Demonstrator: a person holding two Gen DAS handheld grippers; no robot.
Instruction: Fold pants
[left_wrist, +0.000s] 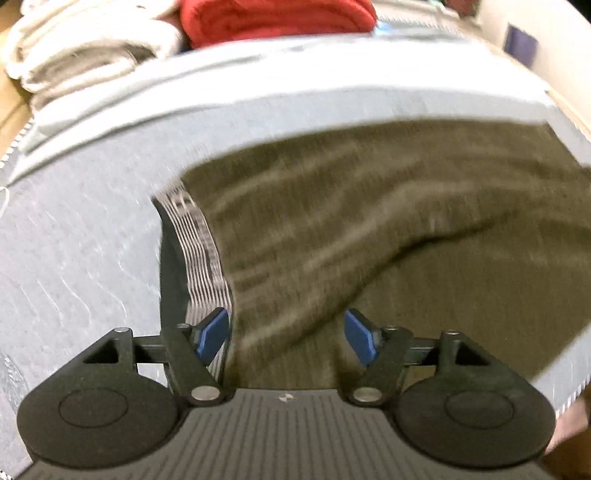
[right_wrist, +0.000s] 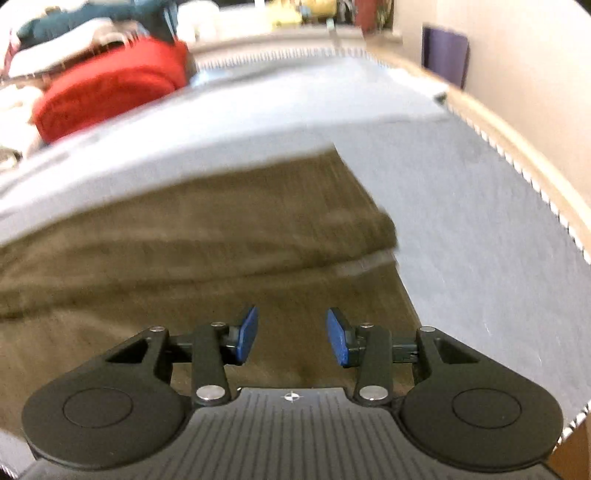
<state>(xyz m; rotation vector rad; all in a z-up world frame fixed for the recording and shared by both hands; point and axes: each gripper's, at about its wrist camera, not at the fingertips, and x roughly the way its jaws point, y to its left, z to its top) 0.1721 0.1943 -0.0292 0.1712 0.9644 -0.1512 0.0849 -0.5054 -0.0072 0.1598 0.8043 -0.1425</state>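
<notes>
Looks like the pants (left_wrist: 388, 221) are partway folded already — they're lying on the grey counter (left_wrist: 74, 258) as a wide olive slab, and from the right wrist view you can see one layer stacked over another, with a thick rolled edge at the right end (right_wrist: 369, 229). So I'd guess at least one fold is in, and there's probably another fold across plus some smoothing left to do. Hard to be sure, both views are pretty smeared.

The cloth itself looks soft and a bit rumpled, with a long diagonal crease running across the top layer. At the left end there's a striped waistband (left_wrist: 199, 251) showing its inside, with a dark strip next to it.

The left gripper (left_wrist: 286, 336) is hanging over the near edge by the waistband, fingers spread apart, nothing in them. The right gripper (right_wrist: 291, 338) is the same — spread apart over the near right part of the pants, holding nothing.

Far back there's a red bundle (right_wrist: 110, 88) and some pale folded laundry (left_wrist: 85, 48).
</notes>
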